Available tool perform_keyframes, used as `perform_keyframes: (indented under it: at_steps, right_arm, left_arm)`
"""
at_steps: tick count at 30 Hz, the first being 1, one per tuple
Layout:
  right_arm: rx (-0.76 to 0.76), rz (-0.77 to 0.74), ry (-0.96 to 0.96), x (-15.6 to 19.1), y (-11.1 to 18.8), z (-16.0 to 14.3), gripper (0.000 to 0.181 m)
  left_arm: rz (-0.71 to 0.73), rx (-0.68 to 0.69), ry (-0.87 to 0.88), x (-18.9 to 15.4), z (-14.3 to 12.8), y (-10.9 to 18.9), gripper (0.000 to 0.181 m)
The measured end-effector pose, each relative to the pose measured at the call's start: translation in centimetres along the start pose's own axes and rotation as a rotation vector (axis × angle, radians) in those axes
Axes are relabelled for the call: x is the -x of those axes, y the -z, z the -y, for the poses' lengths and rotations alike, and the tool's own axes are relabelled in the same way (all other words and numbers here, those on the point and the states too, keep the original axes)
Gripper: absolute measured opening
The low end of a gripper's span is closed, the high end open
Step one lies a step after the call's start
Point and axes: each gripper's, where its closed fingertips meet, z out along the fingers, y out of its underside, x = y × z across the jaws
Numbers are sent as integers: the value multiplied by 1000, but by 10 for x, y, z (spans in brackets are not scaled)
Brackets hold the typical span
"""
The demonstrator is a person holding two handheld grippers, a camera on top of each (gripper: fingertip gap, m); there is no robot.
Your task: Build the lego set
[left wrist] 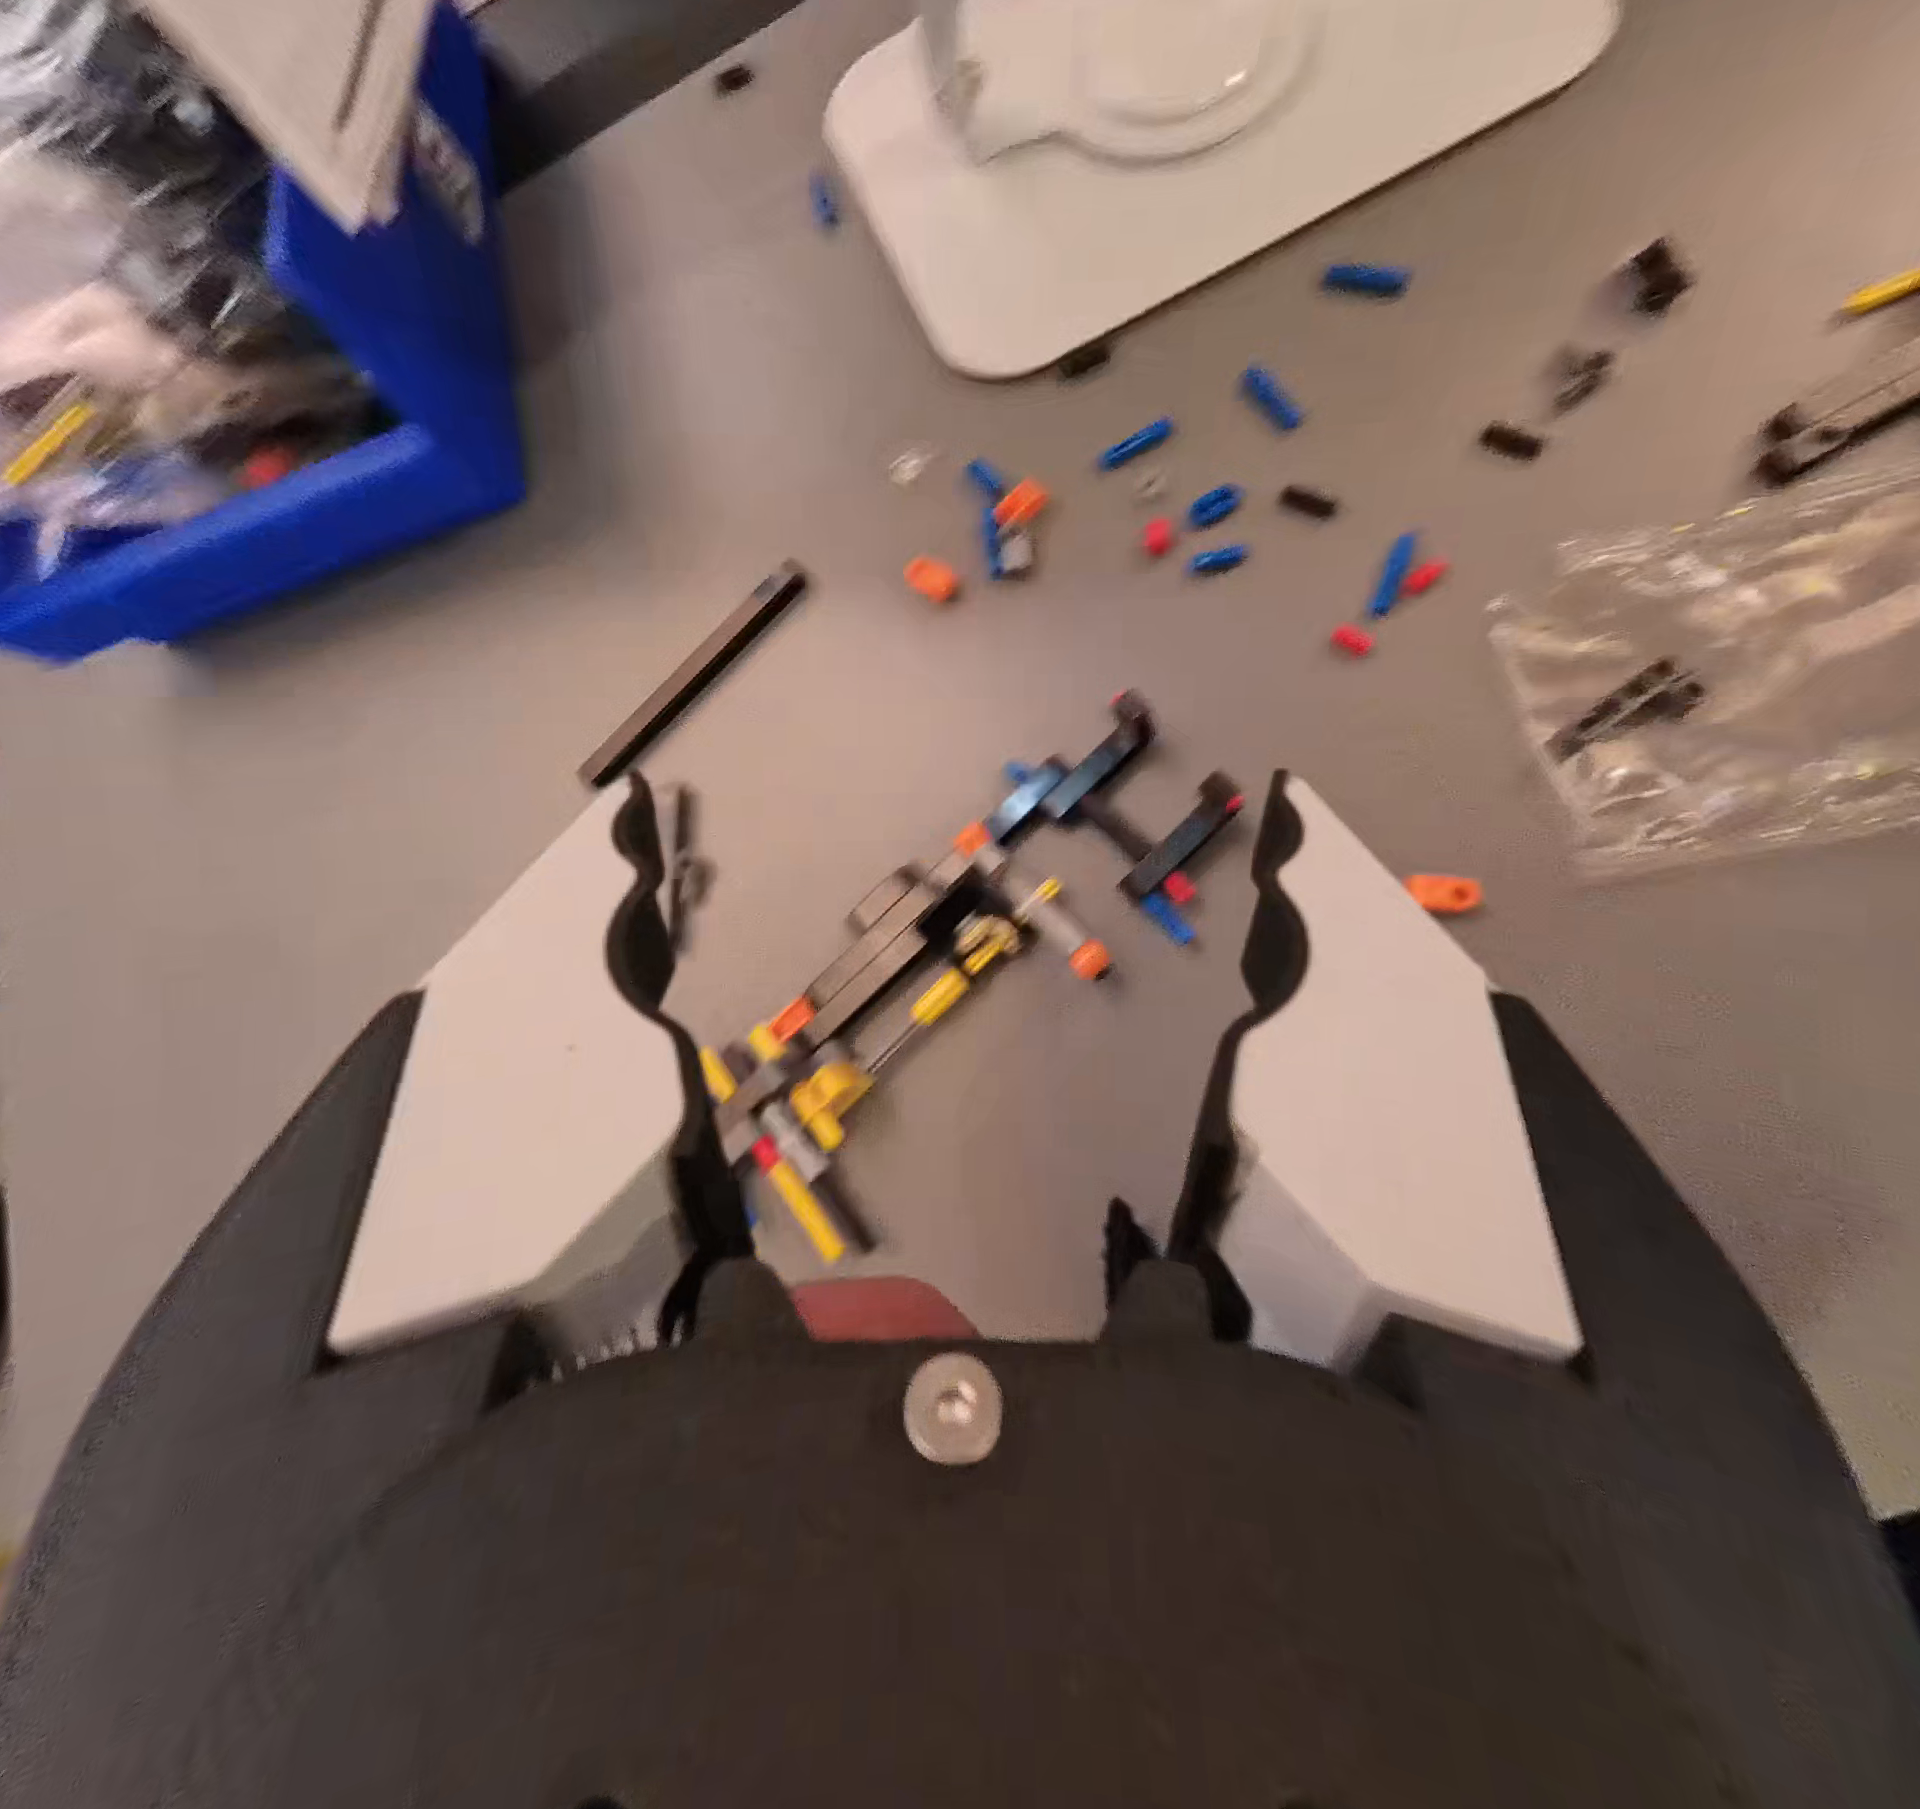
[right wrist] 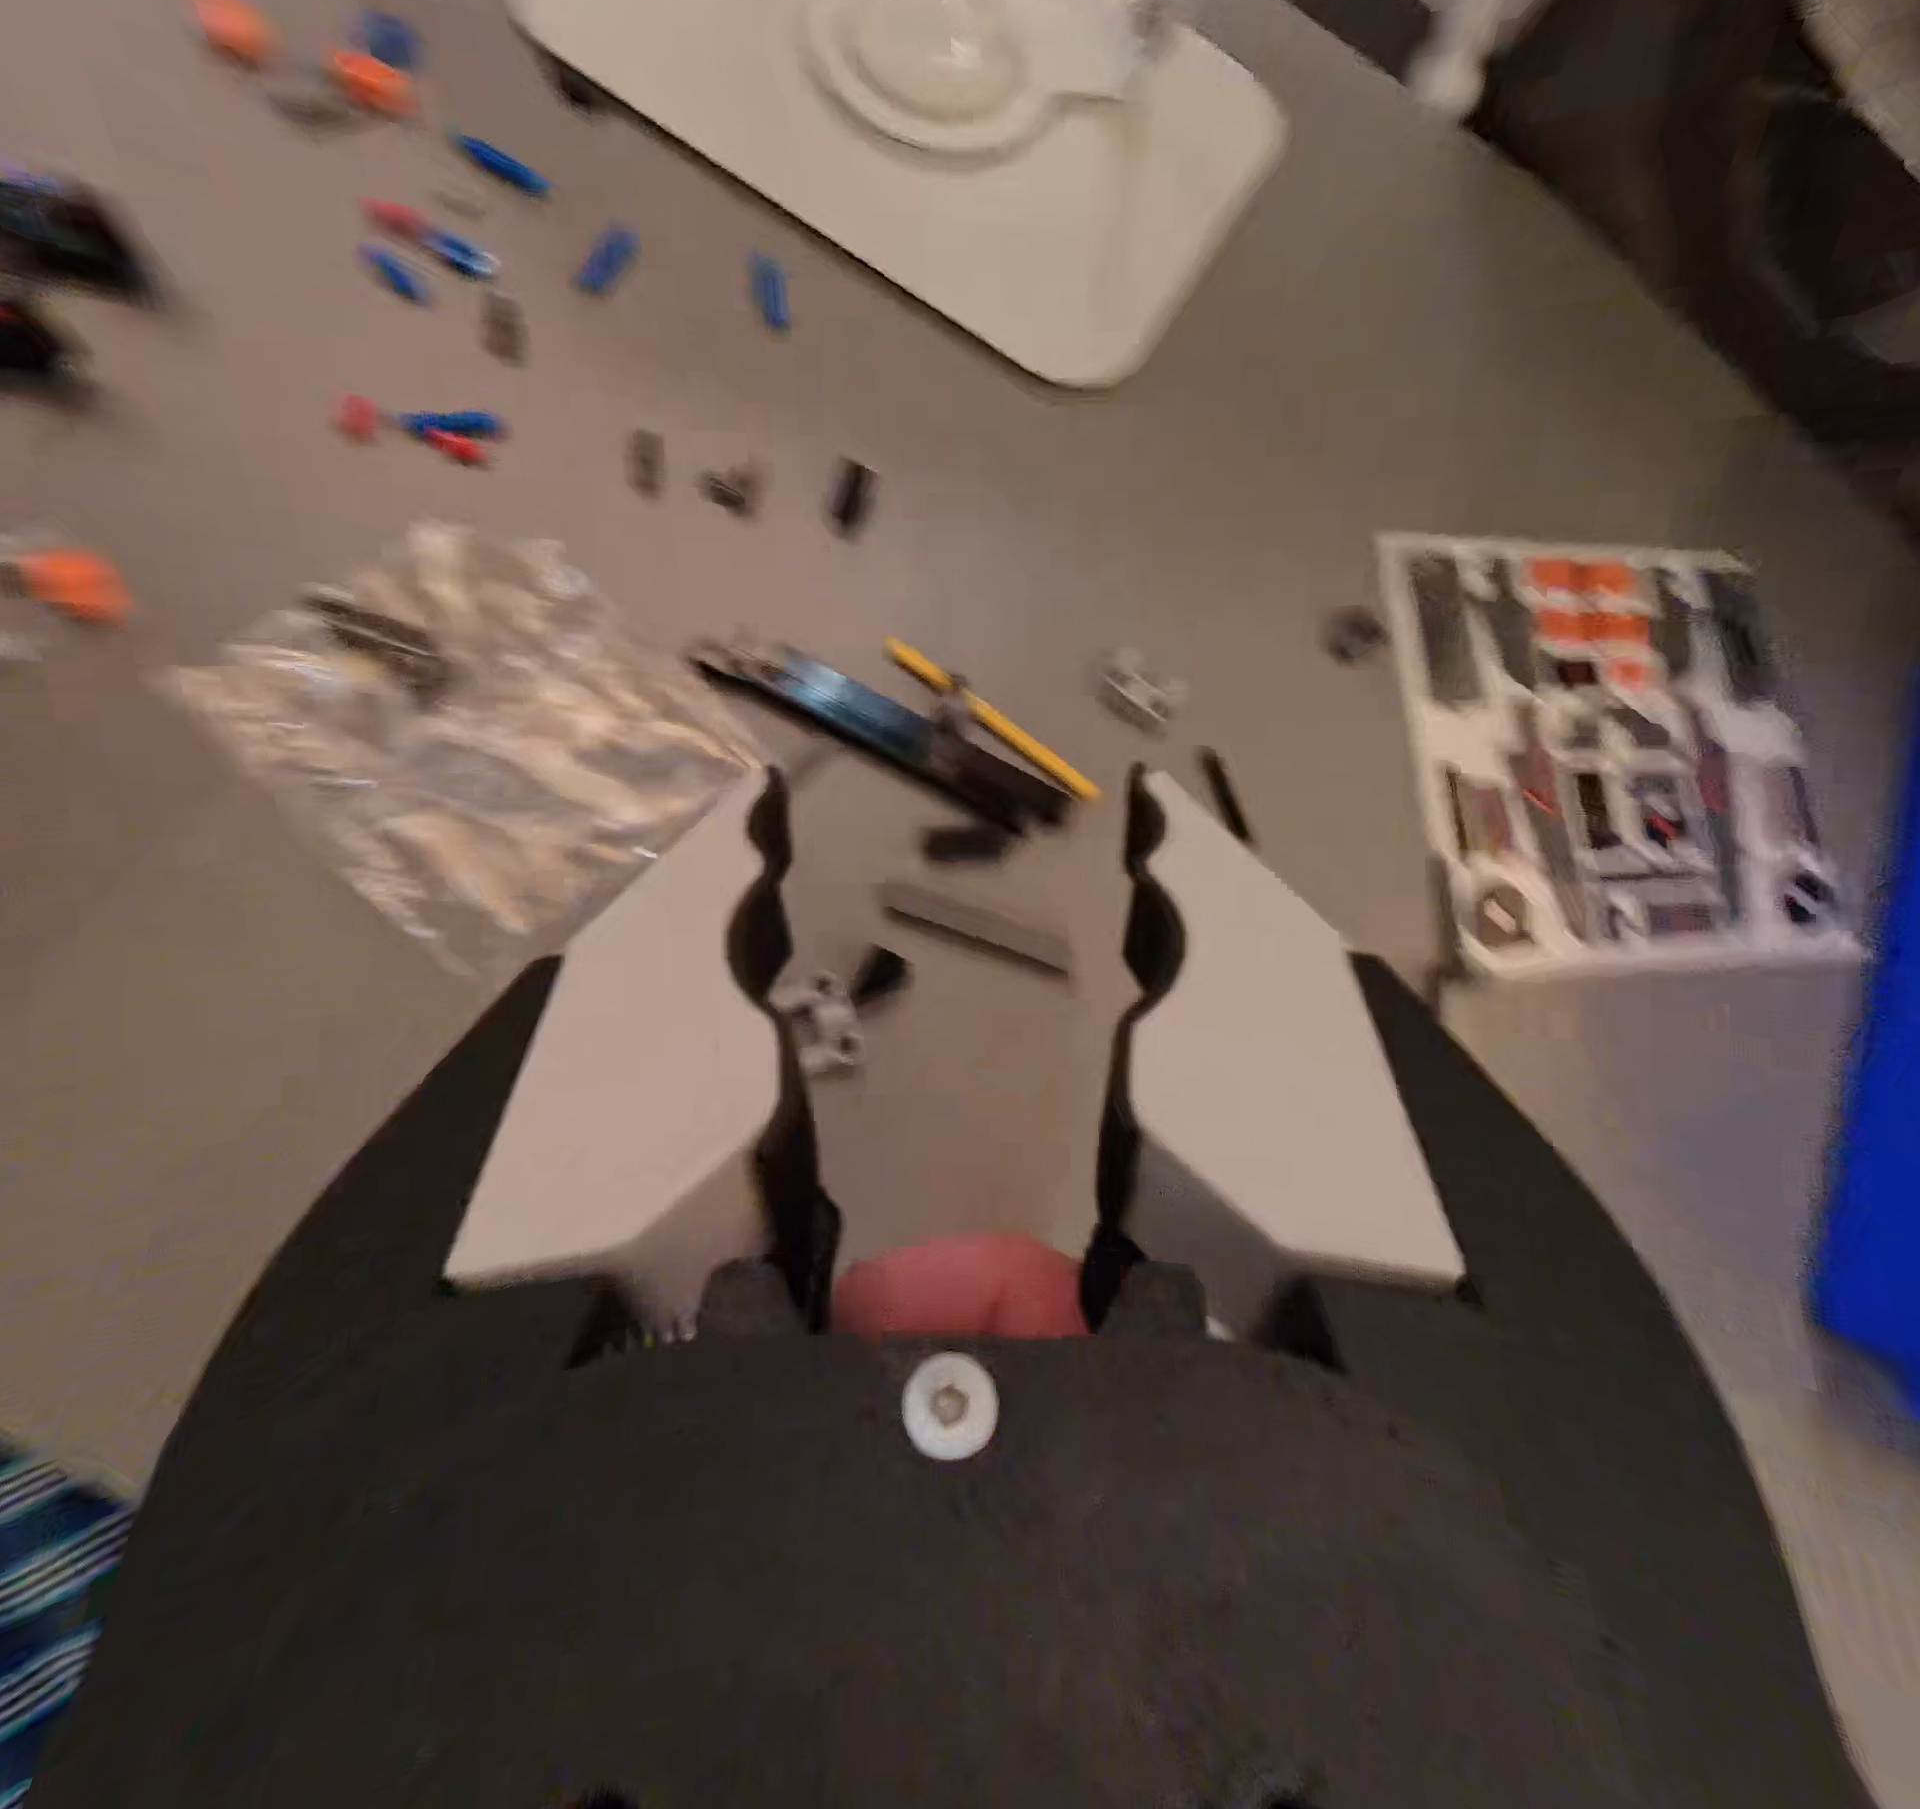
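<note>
A partly built lego assembly (left wrist: 914,970) of black, grey, yellow, orange and blue parts lies on the grey table, between the fingers of my left gripper (left wrist: 956,803), which is open and empty above it. A long black beam (left wrist: 694,673) lies to its upper left. My right gripper (right wrist: 951,793) is open and empty above a second assembly (right wrist: 894,720) with a black and blue part and a yellow axle. A grey beam (right wrist: 977,923) and a small grey piece (right wrist: 826,1016) lie between its fingers. The right wrist view is blurred.
Loose blue, red, orange and black pins (left wrist: 1205,502) are scattered mid-table. A white lamp base (left wrist: 1195,118) stands at the back. A blue bin (left wrist: 343,429) holds bagged parts at left. A clear plastic bag (right wrist: 447,731) and a sheet with pictures of parts (right wrist: 1621,751) lie nearby.
</note>
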Motion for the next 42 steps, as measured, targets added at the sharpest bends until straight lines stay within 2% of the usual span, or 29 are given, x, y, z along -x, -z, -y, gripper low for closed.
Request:
perform_keyframes:
  at_steps: [1,5,6,8,9,11,13,16,18,19,20,24,26,27,29,30,33,35,36,38,39,40,42]
  right_arm:
    - [42,-26,-9,-8,-1,-13,62]
    - [110,144,-92,-11,-3,-51,124]
    - [103,162,-105,-15,-1,-56,140]
    - [129,102,-124,-33,-6,-69,124]
    - [132,69,-126,-42,-11,-73,120]
    - [140,36,-144,-52,-23,-82,106]
    - [145,84,-164,-48,-32,-86,115]
    - [99,120,-179,-50,-44,-81,130]
    - [93,107,-195,-57,-49,-77,131]
    - [93,99,-202,-59,-52,-75,132]
    - [90,99,-202,-61,-55,-73,134]
    - [36,102,-196,-63,-62,-68,143]
    - [39,105,-194,-63,-63,-67,146]
    - [39,107,-193,-62,-64,-67,148]
    - [45,118,-180,-58,-65,-67,155]
    - [45,118,-181,-58,-64,-67,155]
    - [44,116,-181,-57,-64,-67,155]
    - [41,122,-171,-55,-63,-67,155]
    - [41,128,-165,-53,-63,-67,155]
    - [41,133,-162,-52,-63,-67,155]
    - [41,134,-163,-52,-63,-67,155]
    - [41,133,-163,-52,-63,-67,155]
    - [41,133,-163,-52,-63,-67,155]
  left_arm:
    - [-15,2,32,7,-8,6,107]
    - [-50,10,142,46,-38,26,117]
    - [-61,21,185,56,-47,29,113]
    - [-25,42,258,84,-65,30,92]
    - [0,54,272,96,-75,27,88]
    - [-17,103,313,108,-95,17,95]
    - [-23,134,349,120,-112,7,96]
    - [9,159,360,135,-130,-6,85]
    - [74,210,360,147,-145,-16,78]
    - [55,236,349,144,-150,-21,79]
    - [25,251,343,139,-152,-26,84]
    - [13,193,365,141,-142,-37,73]
    - [54,160,396,148,-139,-40,65]
    - [55,138,389,148,-137,-42,53]
    - [83,120,388,154,-136,-44,14]
    - [91,121,378,156,-135,-45,9]
    - [117,90,354,159,-134,-47,12]
    - [202,98,312,171,-137,-44,37]
    - [213,104,358,174,-139,-44,42]
    - [101,93,439,161,-135,-47,35]
    - [53,84,435,156,-132,-47,48]
    - [32,86,415,154,-132,-47,51]
    - [14,76,425,153,-131,-47,29]
